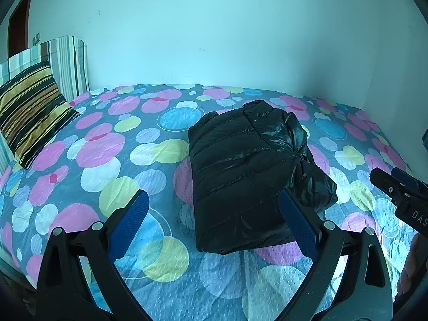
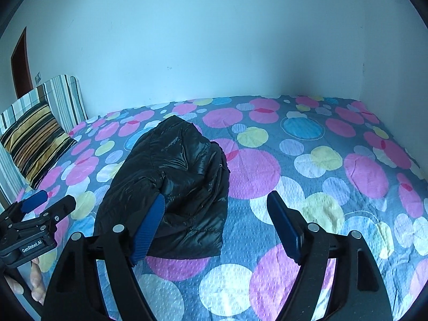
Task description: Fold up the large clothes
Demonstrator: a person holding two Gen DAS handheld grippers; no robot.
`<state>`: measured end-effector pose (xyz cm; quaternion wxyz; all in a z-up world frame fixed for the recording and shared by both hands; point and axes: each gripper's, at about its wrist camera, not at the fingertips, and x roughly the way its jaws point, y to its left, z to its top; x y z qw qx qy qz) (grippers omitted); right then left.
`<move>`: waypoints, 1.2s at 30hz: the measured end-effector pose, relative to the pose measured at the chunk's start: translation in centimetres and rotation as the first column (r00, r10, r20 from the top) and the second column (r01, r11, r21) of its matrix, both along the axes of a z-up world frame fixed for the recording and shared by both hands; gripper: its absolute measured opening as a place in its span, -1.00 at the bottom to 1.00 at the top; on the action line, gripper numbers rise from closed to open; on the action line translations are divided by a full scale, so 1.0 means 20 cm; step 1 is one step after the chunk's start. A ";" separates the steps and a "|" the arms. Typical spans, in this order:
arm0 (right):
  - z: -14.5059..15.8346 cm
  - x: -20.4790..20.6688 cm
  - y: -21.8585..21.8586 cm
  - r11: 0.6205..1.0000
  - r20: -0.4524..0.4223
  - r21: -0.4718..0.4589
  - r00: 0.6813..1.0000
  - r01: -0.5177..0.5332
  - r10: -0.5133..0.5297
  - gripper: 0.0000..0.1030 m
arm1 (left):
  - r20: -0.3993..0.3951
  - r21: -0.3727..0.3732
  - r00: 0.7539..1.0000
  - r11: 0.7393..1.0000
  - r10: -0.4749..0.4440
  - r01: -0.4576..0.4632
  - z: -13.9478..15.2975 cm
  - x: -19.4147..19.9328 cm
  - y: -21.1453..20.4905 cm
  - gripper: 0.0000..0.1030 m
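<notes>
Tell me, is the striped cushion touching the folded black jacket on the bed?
Apart. In the left wrist view the striped cushion sits at the bed's far left, with a wide stretch of spotted bedspread between it and the black jacket.

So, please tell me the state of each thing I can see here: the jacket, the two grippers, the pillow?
black puffer jacket: folded into a compact bundle, lying on the bedspread, held by neither gripper.
left gripper: open, nothing between its pads.
right gripper: open, empty, near the jacket's edge.
striped pillow: propped at the head of the bed, untouched.
</notes>
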<state>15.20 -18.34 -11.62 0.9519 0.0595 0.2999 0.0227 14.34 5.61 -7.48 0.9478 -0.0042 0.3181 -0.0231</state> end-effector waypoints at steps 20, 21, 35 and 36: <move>0.00 -0.07 0.03 1.000 0.023 -0.024 1.000 -0.006 0.006 0.51 | 0.037 0.000 0.999 1.000 0.028 -0.028 0.05 -0.10 -0.02 0.89; 0.01 -0.07 0.03 1.000 0.024 -0.025 1.000 -0.007 0.007 0.51 | 0.039 -0.001 0.999 1.000 0.028 -0.028 0.06 -0.11 -0.02 0.89; 0.01 -0.09 0.03 1.000 0.024 -0.026 1.000 -0.009 0.010 0.52 | 0.062 0.017 0.997 0.999 0.039 -0.040 0.08 -0.16 -0.03 0.90; 0.01 -0.09 0.03 1.000 0.025 -0.027 1.000 -0.012 0.012 0.52 | 0.061 0.020 0.997 0.999 0.039 -0.041 0.08 -0.16 -0.03 0.90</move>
